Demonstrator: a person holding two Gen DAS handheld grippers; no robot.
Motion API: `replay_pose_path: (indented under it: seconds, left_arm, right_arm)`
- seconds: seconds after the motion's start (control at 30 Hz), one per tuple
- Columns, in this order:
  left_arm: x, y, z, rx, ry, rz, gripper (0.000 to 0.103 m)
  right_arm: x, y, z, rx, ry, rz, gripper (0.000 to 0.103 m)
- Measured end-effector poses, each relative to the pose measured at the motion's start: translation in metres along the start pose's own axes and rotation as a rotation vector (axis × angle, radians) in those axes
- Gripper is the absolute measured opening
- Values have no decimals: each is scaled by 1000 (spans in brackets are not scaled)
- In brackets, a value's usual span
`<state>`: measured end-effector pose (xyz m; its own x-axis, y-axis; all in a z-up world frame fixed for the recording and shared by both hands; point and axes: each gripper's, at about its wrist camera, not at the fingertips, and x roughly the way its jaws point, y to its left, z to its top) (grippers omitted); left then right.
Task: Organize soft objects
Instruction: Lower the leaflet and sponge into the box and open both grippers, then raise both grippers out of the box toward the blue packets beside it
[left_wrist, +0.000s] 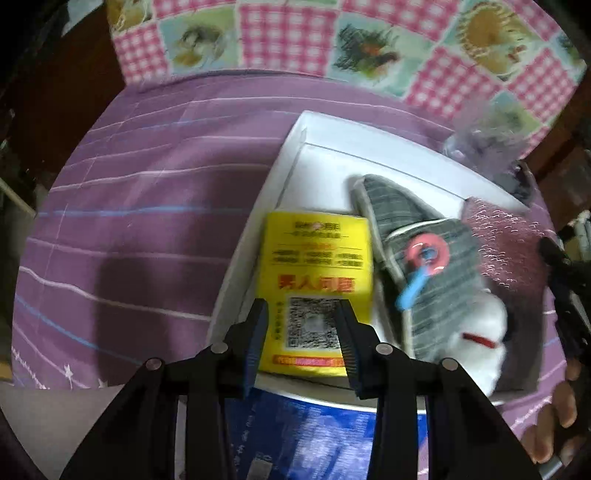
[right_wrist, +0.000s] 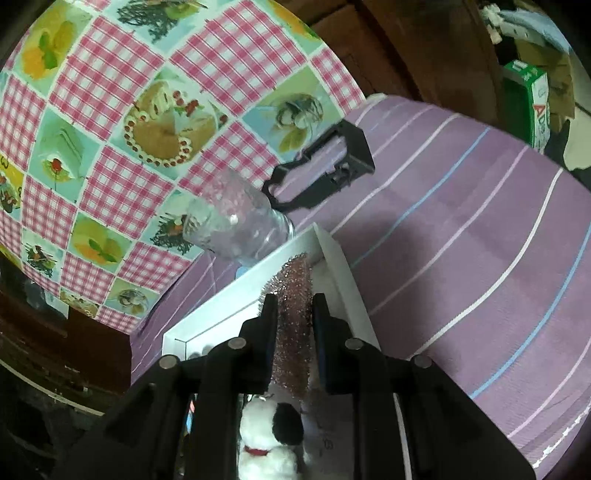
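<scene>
Soft objects are seen gathered in a shallow white box set on a bed covered by a purple striped sheet. A yellow tissue pack is framed between the fingers of the left gripper, whose jaws stand partly spread to either side of the pack; whether the pads actually press on it cannot be told through the blur. Beside the pack, a grey striped slipper is laid, with a pink ring and blue stick resting on it, and a white plush dog is tucked against its edge. A pink glittery sponge is pinched between the nearly closed fingers of the right gripper, over the box's far corner.

The pack is judged light and yielding, with a slick printed wrapper, so a hold across its short width, near the middle, would be favoured. The sponge is expected to compress readily and spring back; the plush toy would be best taken by the body.

Just beyond the box, a clear plastic bottle is seen lying on its side, and a black frame-like part rests on the sheet. A pink gingham patchwork cloth is spread further back. Dark wooden furniture and a green carton are glimpsed at the room's dim edges.
</scene>
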<state>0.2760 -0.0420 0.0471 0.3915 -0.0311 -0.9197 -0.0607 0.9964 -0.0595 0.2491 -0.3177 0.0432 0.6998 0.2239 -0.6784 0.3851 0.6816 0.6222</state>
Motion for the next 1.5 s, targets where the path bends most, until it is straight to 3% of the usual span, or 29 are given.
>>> replay_pose_path:
  seconds: [0.2, 0.3, 0.4, 0.5, 0.6, 0.67, 0.8, 0.83, 1.0, 1.17, 1.2, 1.27, 1.33, 1.43, 1.5]
  left_arm:
    - [-21, 4, -1, -22, 12, -142, 37]
    - [-34, -2, -5, 3, -3, -134, 37]
    - [-37, -9, -10, 32, 32, -163, 37]
    - [-30, -13, -13, 44, 65, -153, 37]
    - [-29, -15, -11, 43, 40, -133, 37]
    - [-33, -14, -13, 48, 21, -149, 37]
    - [-41, -16, -14, 64, -14, -162, 37]
    - [-41, -17, -14, 67, -16, -164, 37]
    - [-40, -19, -14, 72, -18, -159, 37]
    - [-39, -17, -15, 66, -18, -148, 37]
    - [-39, -16, -15, 64, -16, -146, 37]
    - [-39, -15, -15, 61, -14, -142, 37]
    - [-38, -14, -15, 58, -12, -140, 37]
    - [-38, -13, -15, 54, -9, -138, 37]
    - [-38, -13, -15, 53, -8, -141, 37]
  right_arm:
    - [-6, -3, 0, 13, -33, -5, 21]
    - [-14, -1, 1, 3, -77, 14, 21]
    - [-12, 0, 1, -13, -63, 24, 21]
    - [-4, 5, -2, -70, -37, -52, 21]
    - [0, 16, -6, -177, -29, -127, 21]
    - [0, 21, -8, -217, -14, -119, 21]
    - [-4, 10, -4, -114, 12, 0, 56]
    - [-5, 5, -3, -78, 11, 23, 61]
    - [-10, -2, 2, -13, 21, 64, 62]
    - [-21, 6, 2, -48, -7, -19, 62]
    - [-24, 7, 2, -52, -10, -23, 61]
    - [-26, 7, 4, -38, 21, 1, 50]
    - [-19, 6, 4, -22, 107, 53, 27]
    - [1, 2, -2, 17, 243, 40, 17]
    - [11, 1, -5, 16, 255, 15, 17]
